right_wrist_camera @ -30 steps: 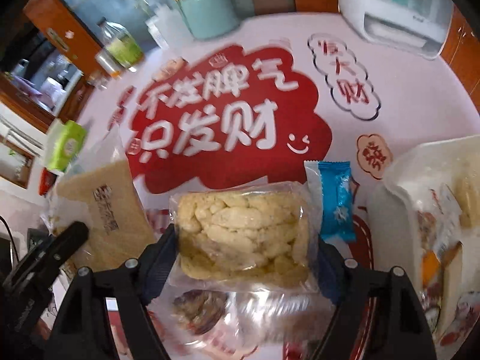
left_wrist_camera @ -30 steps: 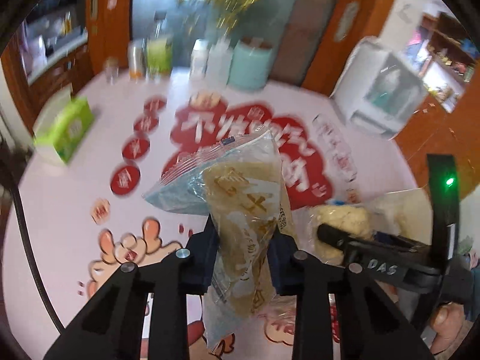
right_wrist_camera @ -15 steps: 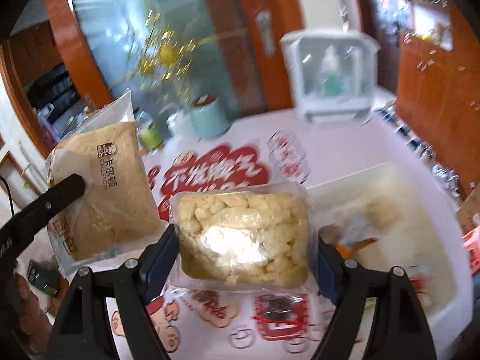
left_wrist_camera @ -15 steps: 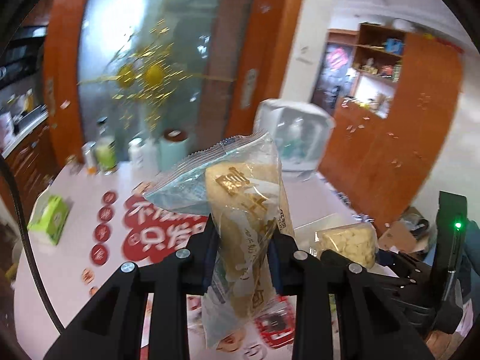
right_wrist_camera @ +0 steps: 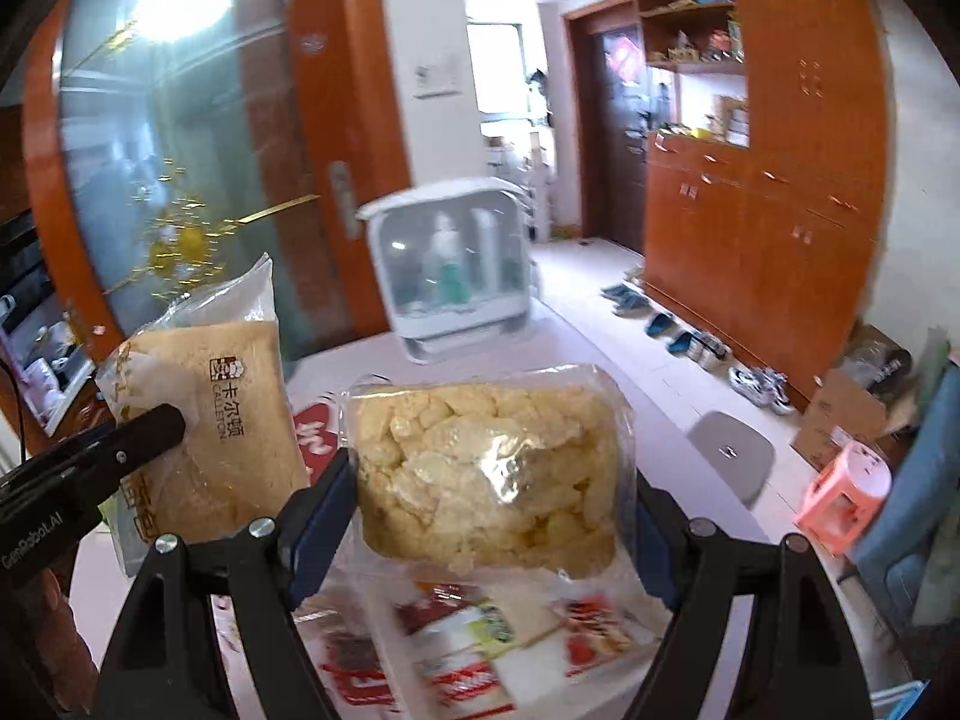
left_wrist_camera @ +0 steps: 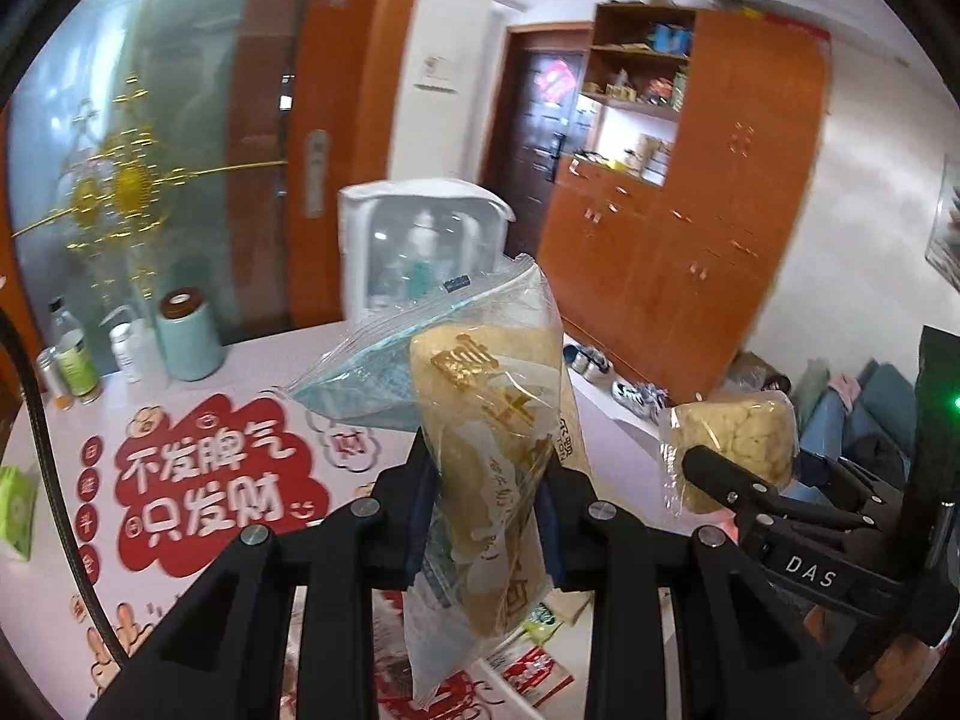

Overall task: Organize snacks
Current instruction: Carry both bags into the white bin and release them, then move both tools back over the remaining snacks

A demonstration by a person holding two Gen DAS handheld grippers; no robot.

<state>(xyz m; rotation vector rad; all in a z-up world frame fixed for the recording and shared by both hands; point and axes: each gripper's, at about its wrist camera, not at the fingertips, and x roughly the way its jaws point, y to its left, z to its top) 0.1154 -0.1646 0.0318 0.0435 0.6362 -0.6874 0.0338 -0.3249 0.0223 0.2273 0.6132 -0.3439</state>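
Note:
My left gripper [left_wrist_camera: 483,516] is shut on a clear-wrapped bread packet [left_wrist_camera: 492,456], held upright and edge-on high above the table; the packet also shows in the right wrist view [right_wrist_camera: 216,420]. My right gripper [right_wrist_camera: 492,516] is shut on a clear pack of yellow puffed-rice cake [right_wrist_camera: 489,474], held flat-on; that pack also shows at the right of the left wrist view [left_wrist_camera: 738,450]. Both are lifted over a white bin holding several snack packets [right_wrist_camera: 474,642], seen below the grippers.
The table [left_wrist_camera: 60,588] carries a red printed mat [left_wrist_camera: 204,486], a mint canister [left_wrist_camera: 189,339], bottles [left_wrist_camera: 72,360], a green tissue pack [left_wrist_camera: 15,504] and a white lidded box [left_wrist_camera: 420,246]. Orange cabinets [right_wrist_camera: 762,252], shoes, a pink stool [right_wrist_camera: 843,492] stand right.
Both grippers have risen from near the table surface and tilted up, carrying their packets; the room beyond now fills the views and the snack bin lies beneath them.

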